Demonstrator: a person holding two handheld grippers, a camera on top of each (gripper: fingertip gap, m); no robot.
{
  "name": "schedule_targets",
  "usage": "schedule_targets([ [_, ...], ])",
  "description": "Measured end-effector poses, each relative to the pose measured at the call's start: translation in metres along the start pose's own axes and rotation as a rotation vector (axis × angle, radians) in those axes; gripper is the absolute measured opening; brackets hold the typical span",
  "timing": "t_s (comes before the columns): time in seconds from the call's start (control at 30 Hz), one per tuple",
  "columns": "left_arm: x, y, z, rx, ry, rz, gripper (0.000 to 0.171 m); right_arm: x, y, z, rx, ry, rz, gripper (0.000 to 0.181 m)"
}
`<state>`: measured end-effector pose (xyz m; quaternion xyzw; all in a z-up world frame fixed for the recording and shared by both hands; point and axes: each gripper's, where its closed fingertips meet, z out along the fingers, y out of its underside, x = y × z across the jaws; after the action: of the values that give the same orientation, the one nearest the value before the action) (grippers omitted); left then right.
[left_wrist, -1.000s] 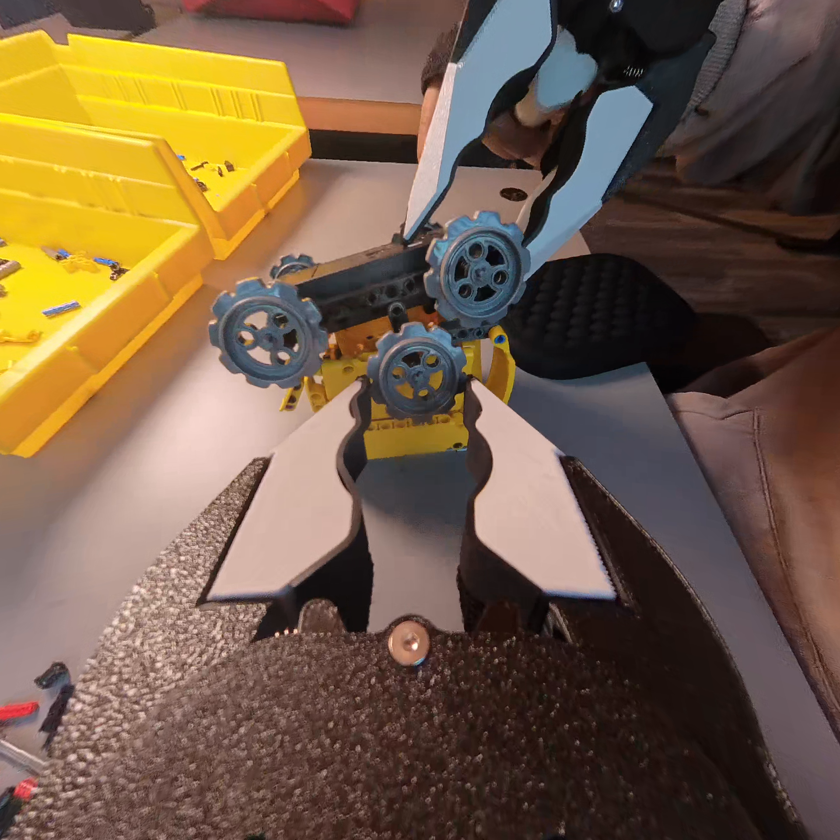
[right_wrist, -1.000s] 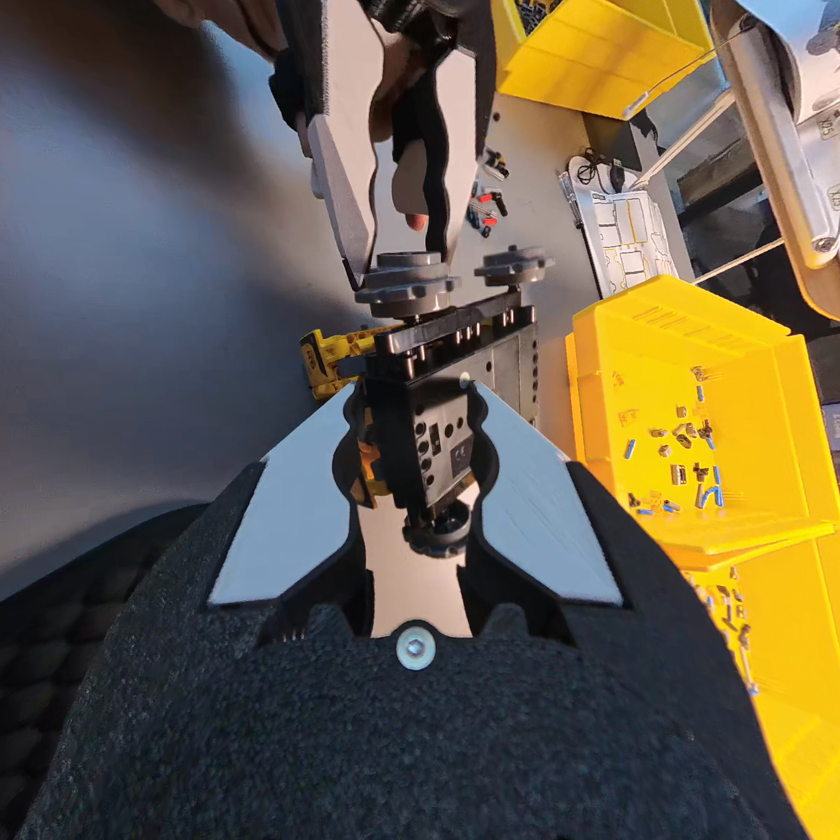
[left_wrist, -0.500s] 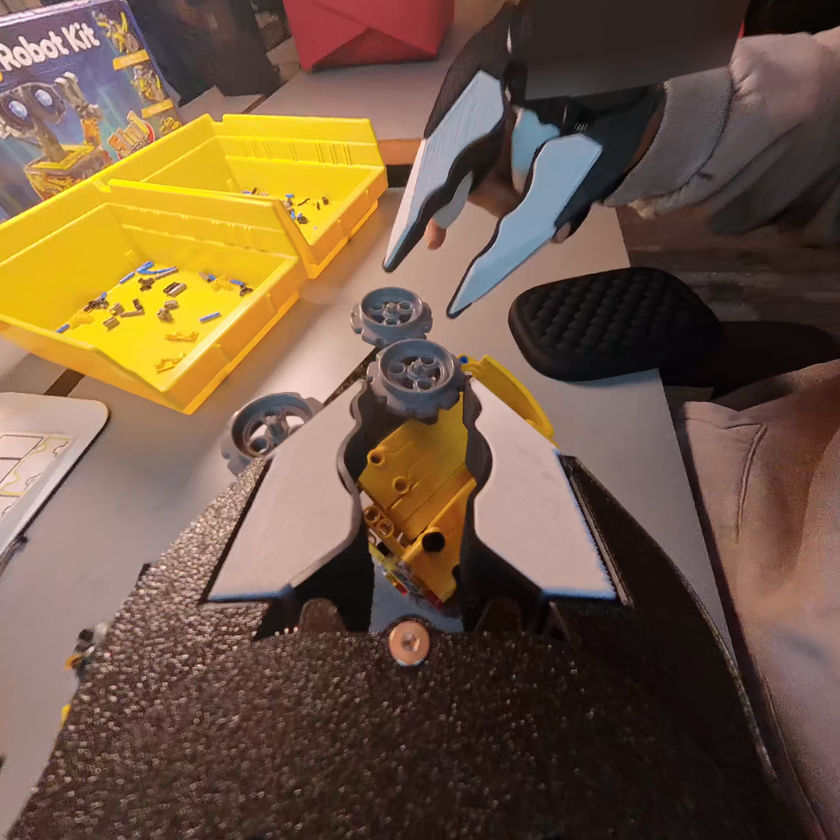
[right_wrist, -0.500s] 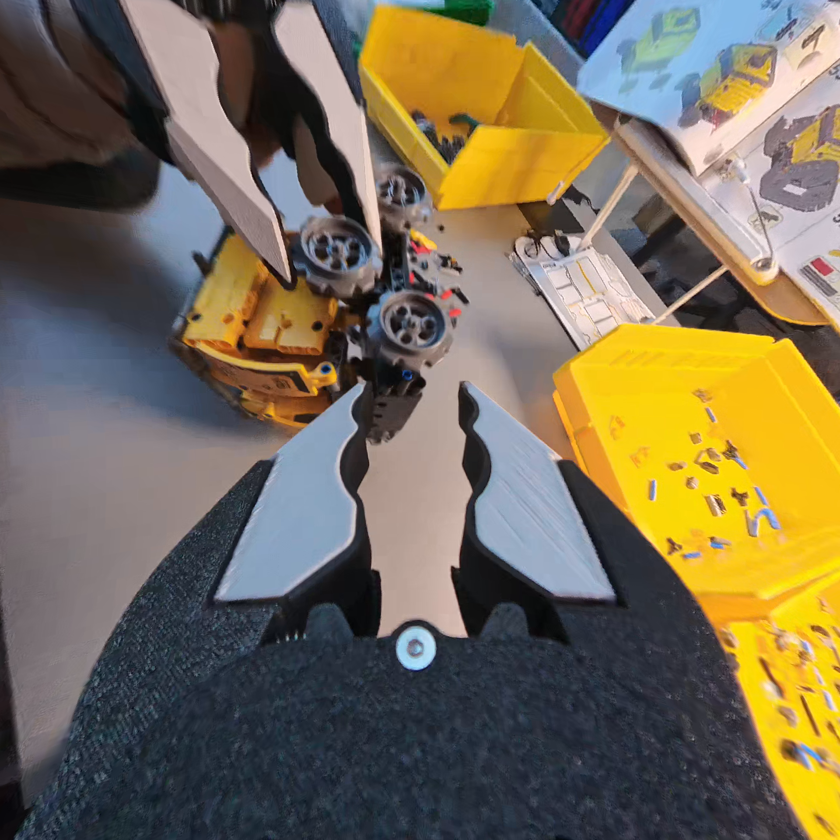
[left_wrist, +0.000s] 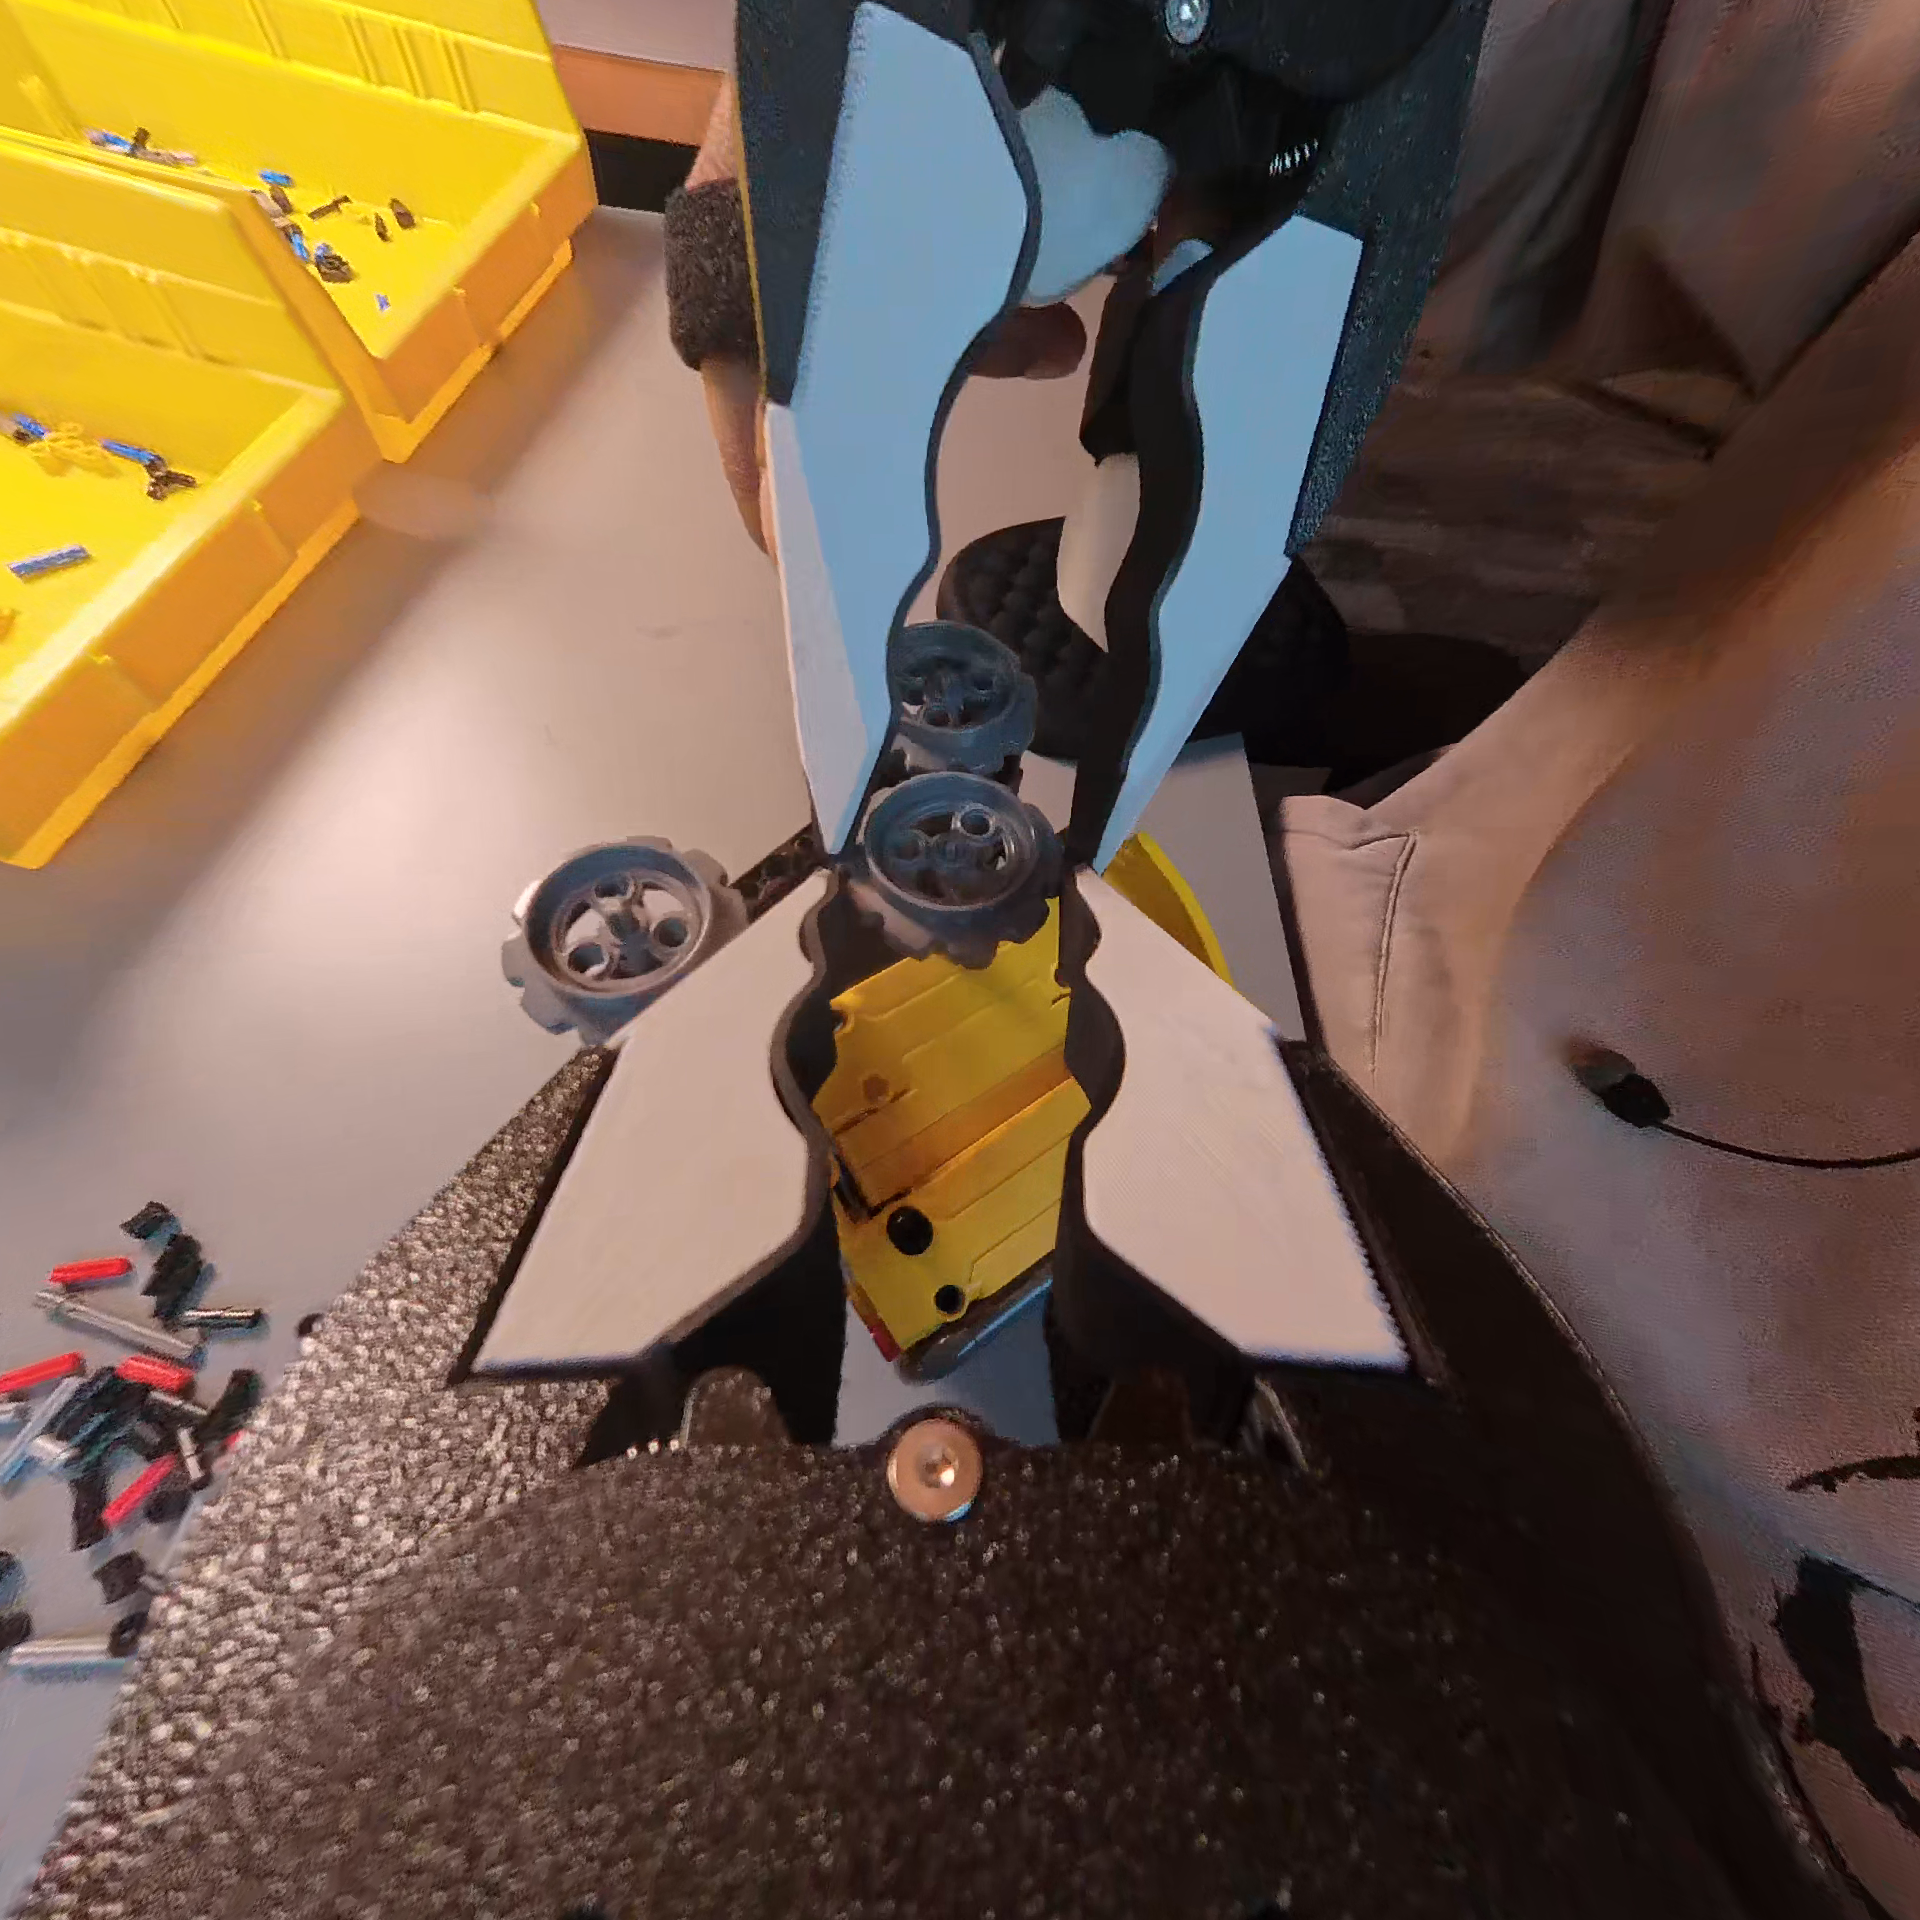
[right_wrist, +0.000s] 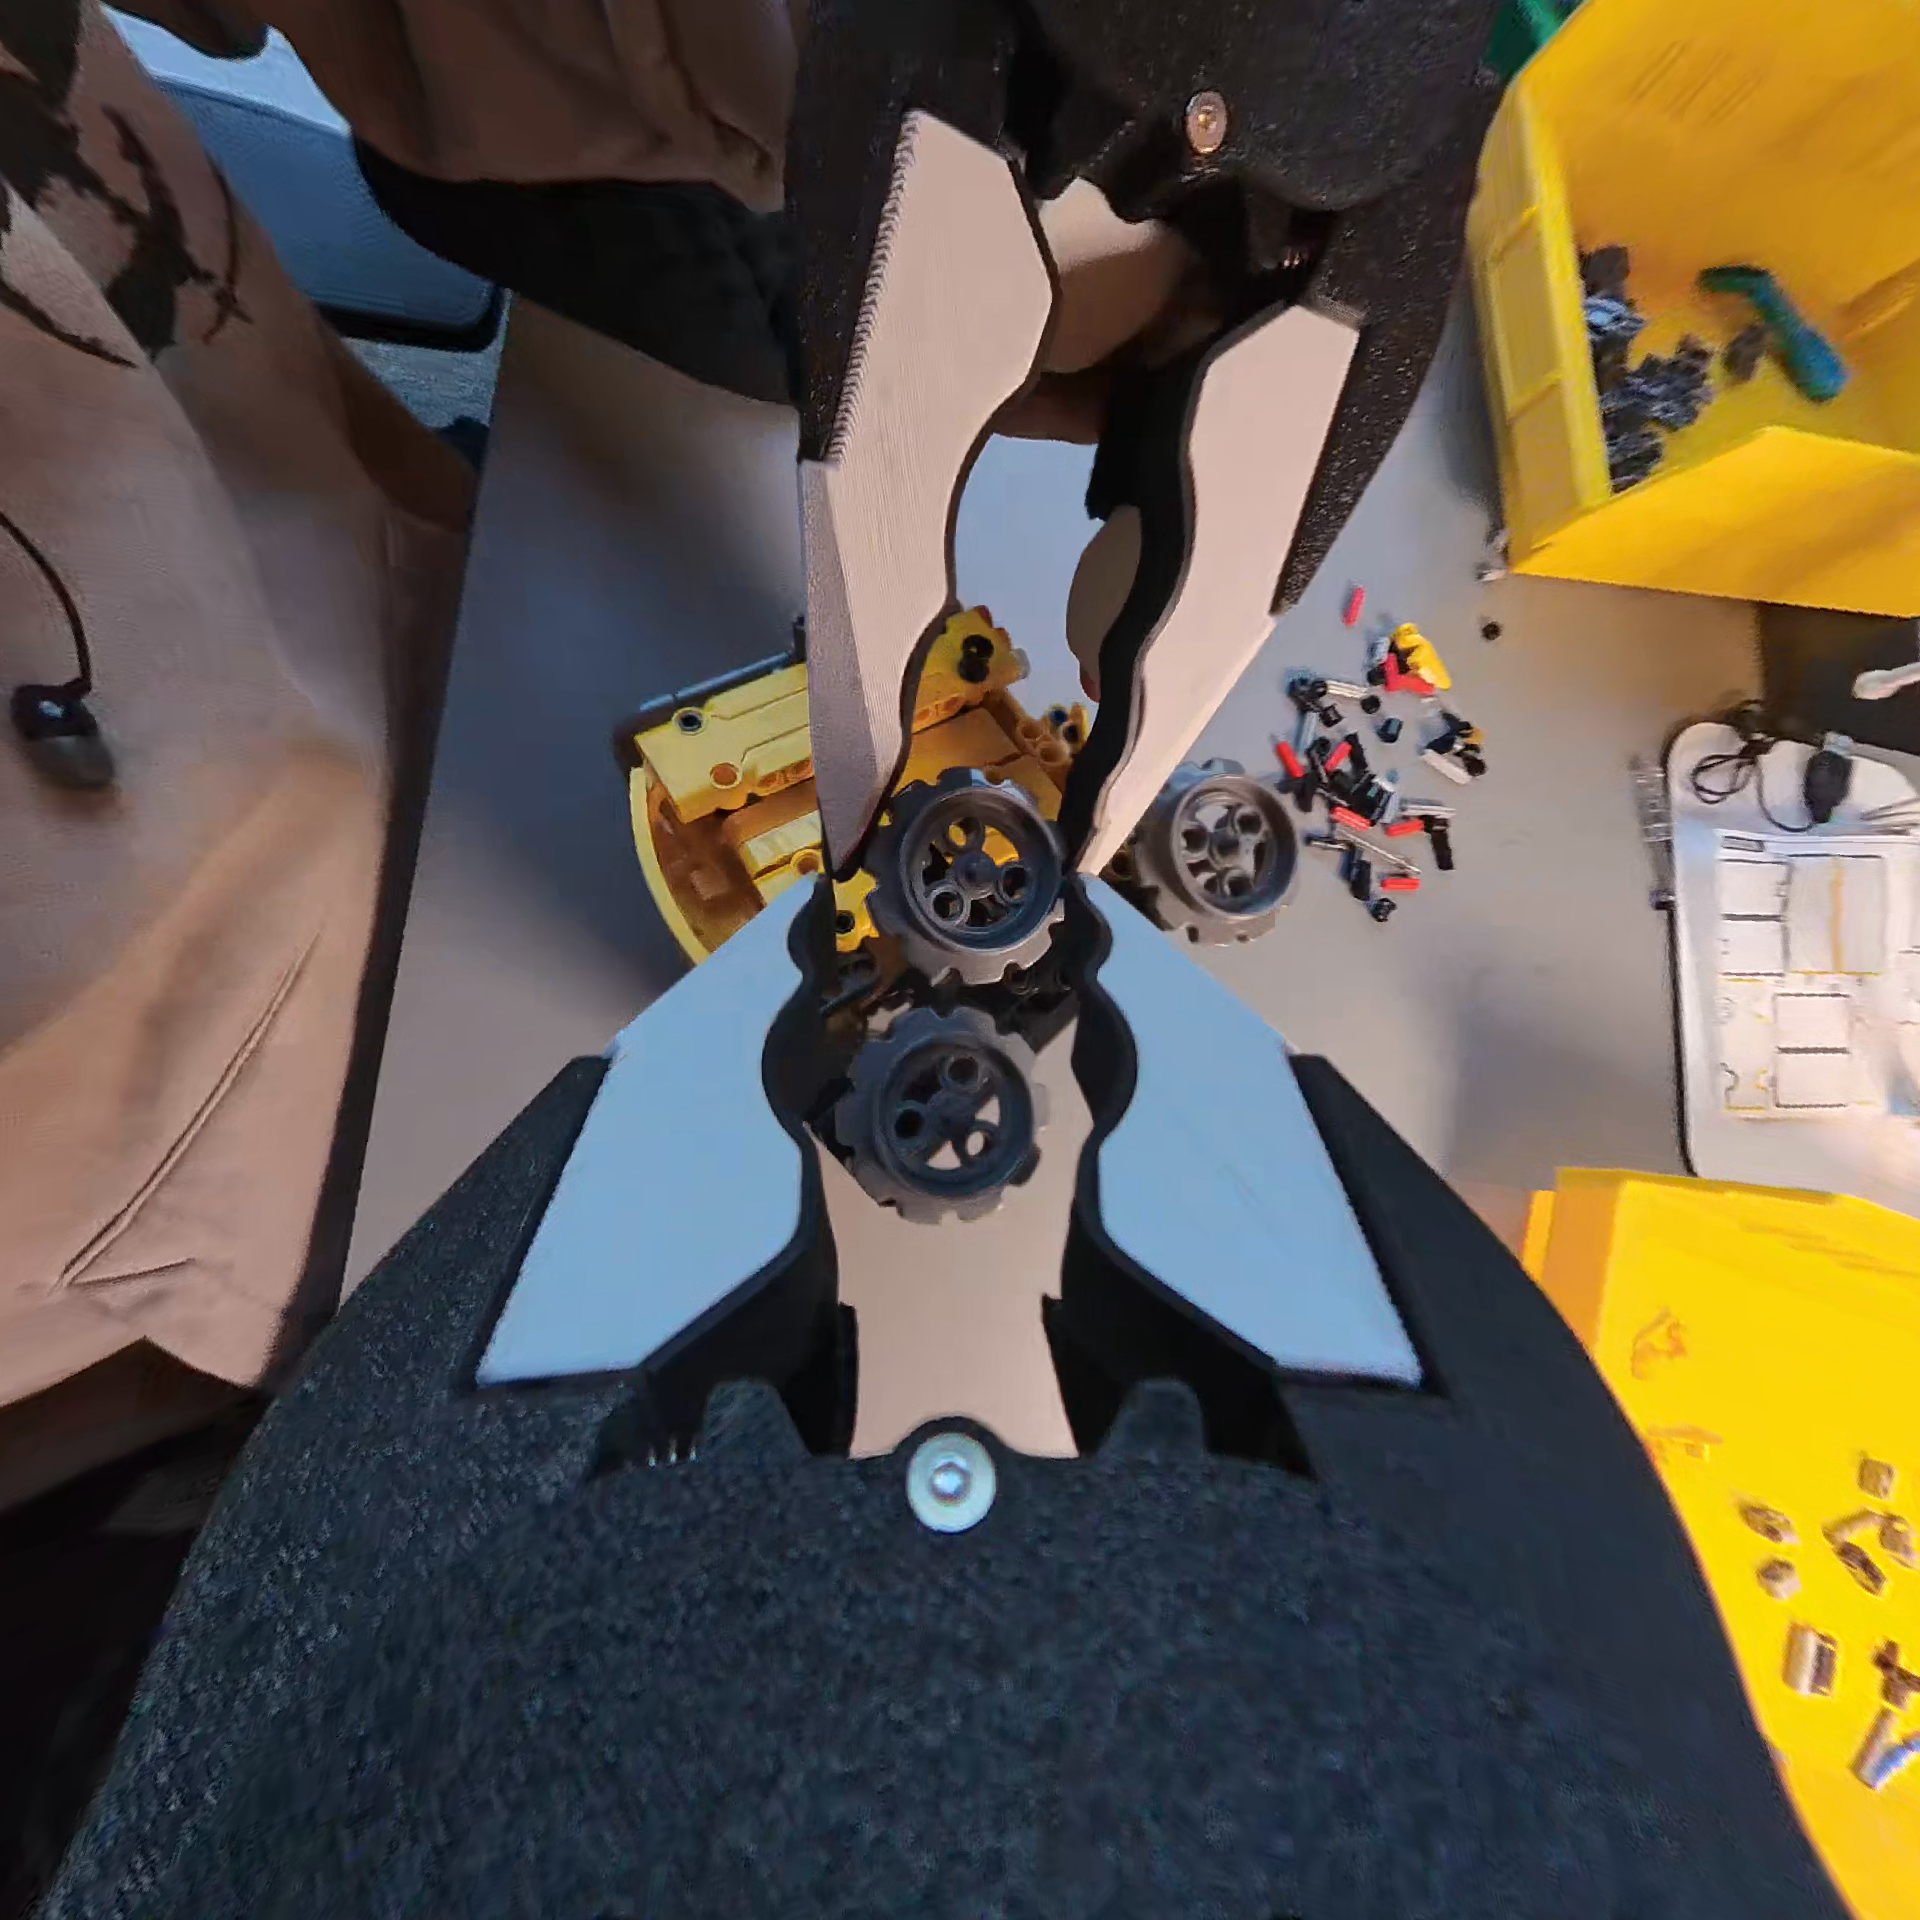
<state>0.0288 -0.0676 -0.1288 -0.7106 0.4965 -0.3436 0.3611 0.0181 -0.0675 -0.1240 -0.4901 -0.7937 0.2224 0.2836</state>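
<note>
Left wrist view: left gripper (left_wrist: 954, 878) was closed on the yellow body of the model (left_wrist: 935, 1122), which filled the gap between both pads and was held above the grey table (left_wrist: 364, 779). A toothed wheel (left_wrist: 951, 868) sat right at its tips. Right gripper (left_wrist: 971, 847) came in from the opposite side, tips almost touching the left's, with a second wheel (left_wrist: 961, 691) in its gap. A third wheel (left_wrist: 613, 935) stuck out to the side, clear of both. Yellow bins (left_wrist: 208, 312) were well apart, and loose small parts (left_wrist: 114, 1351) lay near the left gripper's body.

Right wrist view: right gripper (right_wrist: 954, 888) was partly closed around the model's black end, second wheel (right_wrist: 945, 1112) between its fingers. Couldn't tell whether the pads actually bore on it. Left gripper (right_wrist: 966, 862) flanked the toothed wheel (right_wrist: 971, 878); yellow body (right_wrist: 727, 748) behind, third wheel (right_wrist: 1226, 847) beside.

Judgement: the wheels look free to turn, so poor grip surfaces. Bear on the flat yellow and black faces, squeeze square, and keep the tips from clashing.
</note>
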Motion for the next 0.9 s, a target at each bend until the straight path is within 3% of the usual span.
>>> schedule_targets([
  [0.17,0.008,-0.001,-0.011,0.140,0.103,-0.057,0.040,-0.004,-0.001,0.004,0.011,-0.097,0.009,0.040],
  [0.3,0.008,-0.006,-0.026,0.204,0.077,0.008,0.040,-0.001,0.012,0.011,-0.101,-0.083,-0.055,0.038],
  [0.43,-0.003,0.011,-0.027,0.114,-0.001,0.019,0.037,-0.004,0.011,0.017,-0.127,-0.111,-0.035,0.043],
  [0.63,-0.005,0.023,0.000,0.028,-0.122,0.055,0.035,-0.005,0.013,0.017,-0.162,-0.152,-0.003,0.039],
  [0.77,-0.005,0.021,0.007,0.043,-0.190,0.069,0.035,-0.005,0.008,0.019,-0.080,-0.128,0.069,0.038],
  [0.9,-0.002,0.020,0.007,0.103,-0.185,-0.009,0.023,-0.002,0.007,0.018,-0.017,-0.071,0.130,0.038],
])
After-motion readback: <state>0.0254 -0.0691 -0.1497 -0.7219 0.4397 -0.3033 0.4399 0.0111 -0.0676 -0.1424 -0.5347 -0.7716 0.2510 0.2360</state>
